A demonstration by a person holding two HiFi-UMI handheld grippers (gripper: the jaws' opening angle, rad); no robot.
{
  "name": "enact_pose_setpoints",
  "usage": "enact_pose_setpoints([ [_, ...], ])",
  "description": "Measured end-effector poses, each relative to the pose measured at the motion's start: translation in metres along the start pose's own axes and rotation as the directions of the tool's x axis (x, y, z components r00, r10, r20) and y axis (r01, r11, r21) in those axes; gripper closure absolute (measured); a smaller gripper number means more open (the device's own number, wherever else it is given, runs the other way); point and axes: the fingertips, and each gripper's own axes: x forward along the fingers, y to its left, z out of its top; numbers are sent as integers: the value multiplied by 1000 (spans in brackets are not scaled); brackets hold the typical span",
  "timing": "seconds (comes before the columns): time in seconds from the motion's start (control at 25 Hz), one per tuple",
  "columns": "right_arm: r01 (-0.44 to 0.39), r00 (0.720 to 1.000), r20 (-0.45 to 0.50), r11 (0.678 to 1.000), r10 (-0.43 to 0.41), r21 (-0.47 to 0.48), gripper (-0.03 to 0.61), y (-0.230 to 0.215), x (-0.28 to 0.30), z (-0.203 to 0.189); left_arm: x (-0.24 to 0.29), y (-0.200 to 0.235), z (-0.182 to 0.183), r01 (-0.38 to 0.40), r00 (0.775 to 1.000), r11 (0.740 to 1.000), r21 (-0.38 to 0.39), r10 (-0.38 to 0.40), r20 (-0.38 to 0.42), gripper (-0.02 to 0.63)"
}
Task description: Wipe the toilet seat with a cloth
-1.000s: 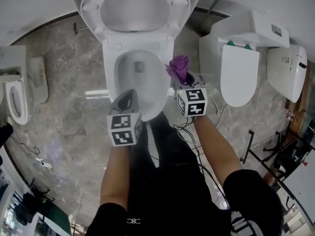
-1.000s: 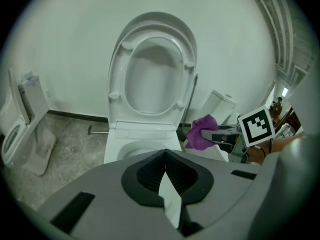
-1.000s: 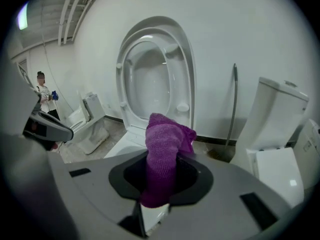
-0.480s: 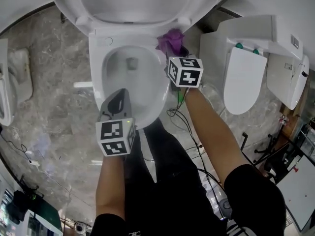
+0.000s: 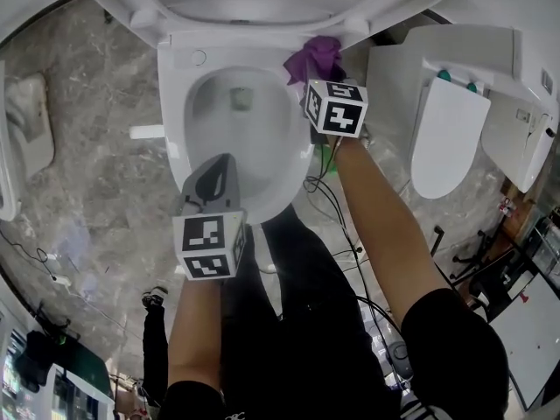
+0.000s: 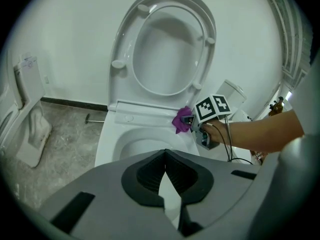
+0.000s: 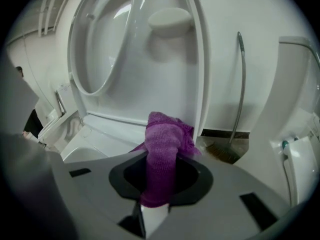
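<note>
The head view is taken from above the person's forearms [image 5: 385,234] and is aimed steeply down, with the toilet bowl [image 5: 175,103] at top centre and the marble floor [image 5: 96,191] around it. The left gripper view is taken low and close over the bowl's front rim, along the left hand-held gripper [image 6: 165,159], facing the raised seat [image 6: 125,39] and the white wall [image 6: 65,34]. The right gripper view is set close at the bowl's right rear, along the right hand-held gripper [image 7: 160,164], facing up the seat almost edge-on. Bowl, seat and purple cloth [image 5: 315,57] are shared by all three views.
</note>
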Motion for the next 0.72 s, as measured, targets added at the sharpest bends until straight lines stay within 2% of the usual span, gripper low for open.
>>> enact_pose_setpoints([
  [0.28, 30, 1000, -7, 999, -30, 39, 492, 2, 4, -4, 2, 12, 1, 27, 1000, 999, -24, -27, -6, 610],
  [0.6, 94, 996, -9, 993, -93, 67, 492, 7, 4, -6, -9, 21, -5, 56, 998, 998, -10, -56, -10, 611],
  [0.72, 55, 998, -18, 998, -55, -3, 492, 33, 6, -9, -15, 31, -12, 52, 998, 999, -7, -53, -16, 611],
])
